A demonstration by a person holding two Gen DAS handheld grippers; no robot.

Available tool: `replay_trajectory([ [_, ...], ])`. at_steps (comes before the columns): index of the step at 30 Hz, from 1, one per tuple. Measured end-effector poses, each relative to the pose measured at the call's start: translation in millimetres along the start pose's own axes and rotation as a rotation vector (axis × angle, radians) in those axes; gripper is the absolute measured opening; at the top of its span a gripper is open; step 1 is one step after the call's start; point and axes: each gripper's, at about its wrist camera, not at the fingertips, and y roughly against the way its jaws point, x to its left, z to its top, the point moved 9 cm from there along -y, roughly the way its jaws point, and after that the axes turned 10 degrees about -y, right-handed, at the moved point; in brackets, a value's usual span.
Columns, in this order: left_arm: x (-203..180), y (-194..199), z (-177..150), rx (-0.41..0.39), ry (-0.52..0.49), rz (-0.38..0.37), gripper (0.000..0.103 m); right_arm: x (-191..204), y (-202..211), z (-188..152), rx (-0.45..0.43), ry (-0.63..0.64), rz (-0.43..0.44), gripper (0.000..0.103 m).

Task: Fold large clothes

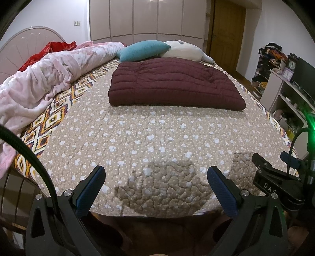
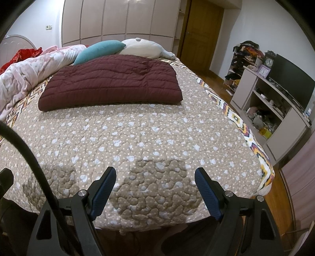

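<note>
Maroon quilted puffer garment (image 1: 175, 84) lying folded mid-bed, beyond both grippers. Left gripper (image 1: 155, 189) and right gripper (image 2: 154, 192) hovering agape, empty. Folding looking finished; next, perhaps tidying.

Both wrist cameras sit low at the foot of the bed (image 1: 157, 137), looking along it toward the wardrobe (image 1: 145, 17) and door (image 2: 202, 35). The left view stands further left and catches the right tongs (image 1: 279, 177) at its right edge. Both share the quilted bedspread (image 2: 137, 128), folded maroon garment (image 1: 173, 84) and pillows.
</note>
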Motion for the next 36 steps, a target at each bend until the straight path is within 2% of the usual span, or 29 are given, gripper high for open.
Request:
replay_trajectory([
  [16, 4, -3, 1, -0.001, -0.005, 0.006, 0.102, 1, -7, 5, 0.012, 0.011, 0.008, 0.085],
  [22, 26, -7, 24, -0.055, -0.02, 0.078, 0.102, 15, -12, 30, -0.026, 0.053, 0.013, 0.085],
  [27, 47, -14, 45, -0.08, 0.0, 0.099, 0.102, 31, -19, 48, -0.052, 0.083, 0.024, 0.085],
  [36, 56, -39, 47, -0.039, 0.017, 0.104, 0.102, 38, -40, 48, -0.023, 0.082, 0.043, 0.085],
])
